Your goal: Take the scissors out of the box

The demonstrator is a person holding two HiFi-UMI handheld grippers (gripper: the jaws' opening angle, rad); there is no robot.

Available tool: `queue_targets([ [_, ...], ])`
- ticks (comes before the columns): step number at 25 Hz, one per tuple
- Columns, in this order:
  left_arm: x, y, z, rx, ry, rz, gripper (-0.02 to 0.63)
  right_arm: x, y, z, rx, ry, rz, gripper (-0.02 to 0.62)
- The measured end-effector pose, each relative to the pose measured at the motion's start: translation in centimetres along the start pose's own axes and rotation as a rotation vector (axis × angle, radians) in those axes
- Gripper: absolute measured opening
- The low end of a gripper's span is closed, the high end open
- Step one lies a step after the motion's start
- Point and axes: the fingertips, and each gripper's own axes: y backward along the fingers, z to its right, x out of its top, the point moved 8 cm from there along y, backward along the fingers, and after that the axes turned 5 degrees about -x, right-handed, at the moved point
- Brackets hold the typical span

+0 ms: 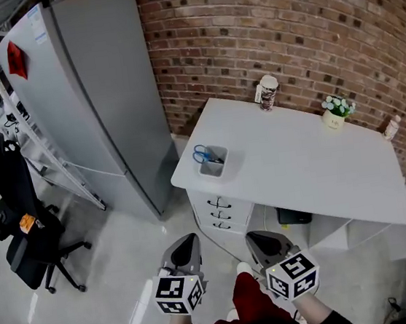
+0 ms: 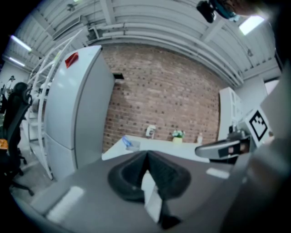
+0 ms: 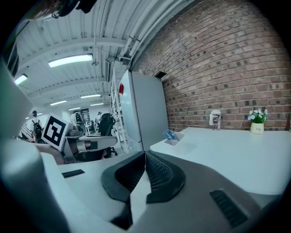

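Scissors in box (cup print unreadable)

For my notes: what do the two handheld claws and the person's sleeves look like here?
The left claw and right claw are grey, tapered shells, each carrying a white cube printed with black square markers. Their pads are black and ribbed. The sleeves are dark.

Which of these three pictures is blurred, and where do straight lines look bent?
Left gripper view: blurred all over, the box only a smear. Right gripper view: sharper, ceiling lamp bright, brick wall bowed. Head view: sharp, fridge leaning and curved.
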Motion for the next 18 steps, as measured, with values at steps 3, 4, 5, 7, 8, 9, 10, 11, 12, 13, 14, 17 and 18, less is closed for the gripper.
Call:
queue_targets([
  [3,0.3,-1.9,-0.7,0.011,0.002,-0.010,0.005,0.5,-1.5,1.5,0.008,-0.003,-0.004,0.009],
  [4,0.3,-2.6,-1.0,0.013,0.003,-0.013,0.005,0.7,-2.0,1.9,0.010,-0.004,-0.006,0.009],
  [5,0.4,-3.2,-1.2,0.015,0.005,-0.016,0.005,0.8,-2.5,2.4,0.013,-0.004,-0.008,0.008],
  [7,0.5,-4.6,-1.6,0.021,0.005,-0.022,0.005,1.1,-3.6,3.4,0.018,-0.006,-0.012,0.009],
  [8,0.5,-5.3,-1.9,0.025,0.004,-0.026,0.005,1.2,-4.2,3.9,0.022,-0.008,-0.014,0.009],
  [9,0.5,-6.1,-2.2,0.030,0.003,-0.031,0.005,1.3,-4.8,4.4,0.027,-0.010,-0.015,0.009],
  [10,0.5,-6.8,-2.5,0.035,0.003,-0.036,0.005,1.4,-5.3,4.9,0.031,-0.013,-0.017,0.009],
  [11,0.5,-7.4,-2.8,0.040,0.004,-0.042,0.005,1.5,-5.9,5.3,0.035,-0.014,-0.019,0.009],
  [12,0.6,-8.1,-3.1,0.047,0.008,-0.045,0.005,1.7,-6.4,5.8,0.039,-0.014,-0.023,0.009],
  [13,0.6,-8.8,-3.4,0.054,0.012,-0.048,0.005,1.9,-7.0,6.2,0.043,-0.014,-0.027,0.009],
  [14,0.7,-9.4,-3.8,0.061,0.016,-0.049,0.005,2.0,-7.6,6.7,0.047,-0.014,-0.031,0.009],
  [17,1.0,-11.5,-4.8,0.081,0.023,-0.055,0.006,2.5,-9.4,8.1,0.063,-0.015,-0.042,0.009],
  [18,1.1,-12.1,-5.2,0.088,0.026,-0.057,0.008,2.6,-10.0,8.5,0.070,-0.014,-0.046,0.009],
])
